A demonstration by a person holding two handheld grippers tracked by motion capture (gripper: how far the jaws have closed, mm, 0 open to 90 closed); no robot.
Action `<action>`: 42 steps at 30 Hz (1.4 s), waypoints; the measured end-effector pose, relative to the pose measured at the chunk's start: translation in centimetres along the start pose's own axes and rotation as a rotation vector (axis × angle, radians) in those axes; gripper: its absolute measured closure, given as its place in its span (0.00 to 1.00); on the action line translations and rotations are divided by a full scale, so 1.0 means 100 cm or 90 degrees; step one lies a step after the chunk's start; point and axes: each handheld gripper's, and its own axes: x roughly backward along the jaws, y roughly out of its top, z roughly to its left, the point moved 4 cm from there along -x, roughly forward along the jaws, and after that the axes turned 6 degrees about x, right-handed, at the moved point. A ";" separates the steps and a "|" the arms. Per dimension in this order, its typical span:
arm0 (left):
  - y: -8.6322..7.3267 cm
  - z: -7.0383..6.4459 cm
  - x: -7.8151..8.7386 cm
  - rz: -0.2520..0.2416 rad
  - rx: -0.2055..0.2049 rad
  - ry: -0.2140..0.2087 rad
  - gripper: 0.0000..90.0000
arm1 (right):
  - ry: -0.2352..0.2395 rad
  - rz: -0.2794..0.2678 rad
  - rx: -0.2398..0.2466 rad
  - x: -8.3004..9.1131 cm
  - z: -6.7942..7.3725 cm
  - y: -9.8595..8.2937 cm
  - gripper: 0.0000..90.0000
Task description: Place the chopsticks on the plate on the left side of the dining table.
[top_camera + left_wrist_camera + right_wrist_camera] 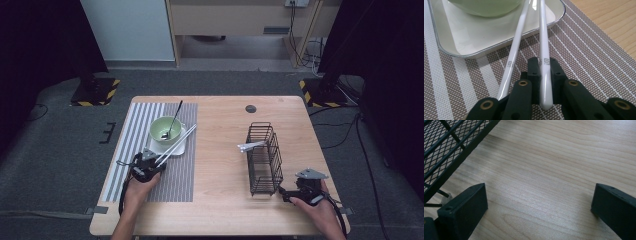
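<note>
Two white chopsticks point(175, 144) lie slanted from the white square plate point(181, 148) onto the striped placemat point(137, 120). My left gripper point(156, 164) sits on the mat at their near ends. In the left gripper view it point(544, 68) is shut on the right-hand chopstick point(543, 47); the other chopstick point(514, 53) runs just beside the left jaw, its end hidden under it. A green bowl point(165, 129) with a dark spoon point(173, 120) stands on the plate. My right gripper point(286, 193) rests open by the near corner of the black wire basket point(264, 159), with bare wood between its jaws point(539, 195).
A white utensil point(251, 146) pokes out of the wire basket's left side. The basket's mesh wall point(451, 142) is close at the upper left of the right gripper view. A round cable hole point(250, 108) sits near the table's far edge.
</note>
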 end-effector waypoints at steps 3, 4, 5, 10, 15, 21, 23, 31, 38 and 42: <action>0.000 0.000 -0.001 0.000 0.001 0.001 0.90 | 0.000 0.000 -0.001 0.000 0.000 0.000 0.01; 0.000 -0.001 -0.001 0.003 0.000 0.002 0.90 | 0.000 0.000 -0.001 0.000 0.000 0.000 0.01; 0.000 -0.001 -0.001 0.003 0.000 0.002 0.90 | 0.000 0.000 -0.001 0.000 0.000 0.000 0.01; 0.000 -0.002 -0.002 0.007 -0.006 0.006 0.90 | 0.000 0.000 -0.001 0.000 0.000 0.000 0.01; 0.001 -0.003 -0.003 0.009 -0.011 0.012 0.90 | 0.000 0.000 0.000 0.000 0.000 0.000 0.01; 0.002 -0.003 -0.004 0.009 -0.012 0.017 0.90 | 0.000 0.000 -0.001 0.000 0.000 0.000 0.01; 0.002 -0.003 -0.004 0.010 -0.013 0.018 0.90 | 0.000 0.000 -0.001 0.000 0.000 0.000 0.01; 0.002 -0.003 -0.004 0.012 -0.011 0.016 0.89 | 0.000 0.000 -0.001 0.000 0.000 0.000 0.01; 0.002 -0.003 -0.003 0.013 -0.012 0.019 0.90 | 0.000 0.000 0.000 0.000 0.000 0.000 0.01; 0.002 -0.003 -0.003 0.013 -0.014 0.021 0.91 | 0.000 0.000 -0.001 0.000 0.000 0.000 0.01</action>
